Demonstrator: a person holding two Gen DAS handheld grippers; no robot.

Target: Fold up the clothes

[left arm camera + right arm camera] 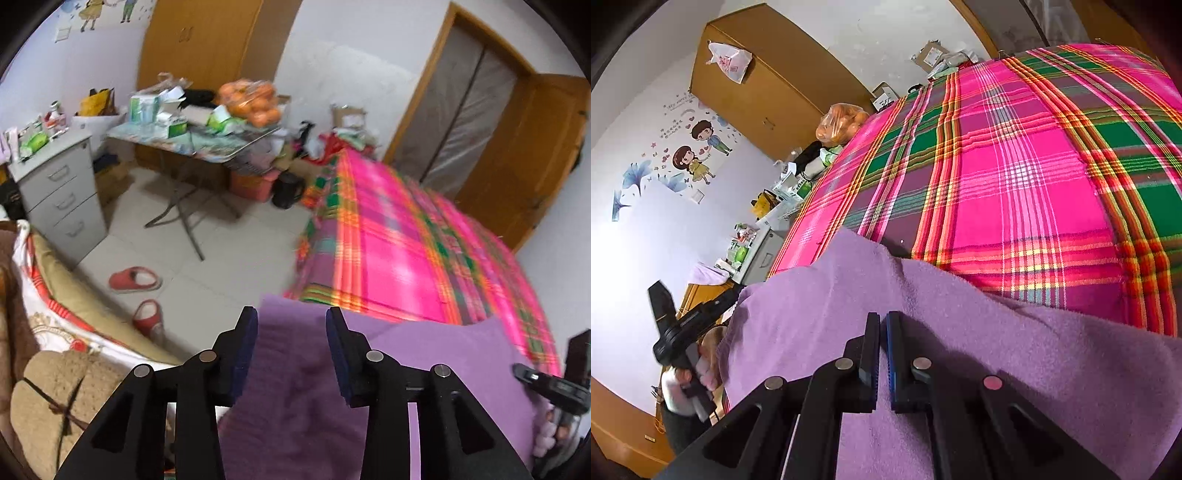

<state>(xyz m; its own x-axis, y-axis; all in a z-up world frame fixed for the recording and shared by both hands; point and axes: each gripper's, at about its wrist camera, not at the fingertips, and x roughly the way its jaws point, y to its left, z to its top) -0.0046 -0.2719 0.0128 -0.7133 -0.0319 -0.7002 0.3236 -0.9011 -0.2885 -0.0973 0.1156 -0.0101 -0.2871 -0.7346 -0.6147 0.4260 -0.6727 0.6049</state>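
Note:
A purple fleece garment (295, 376) lies across the near edge of a bed with a pink, green and orange plaid cover (399, 251). My left gripper (291, 314) is open, its two fingers wide apart with the purple fabric lying between and under them. In the right wrist view the same garment (1015, 350) spreads over the plaid cover (1015, 166). My right gripper (882, 317) has its fingers pressed together on a fold of the purple fabric. The left gripper's body (683, 325) shows at the garment's left end, held by a hand.
Left of the bed is tiled floor with two red slippers (135, 278). Beyond stand a grey drawer cabinet (62, 192), a cluttered folding table (192, 144) with a bag of oranges (251, 101), a wooden wardrobe (764, 92) and a wooden door (517, 166). Bedding lies at the near left (55, 332).

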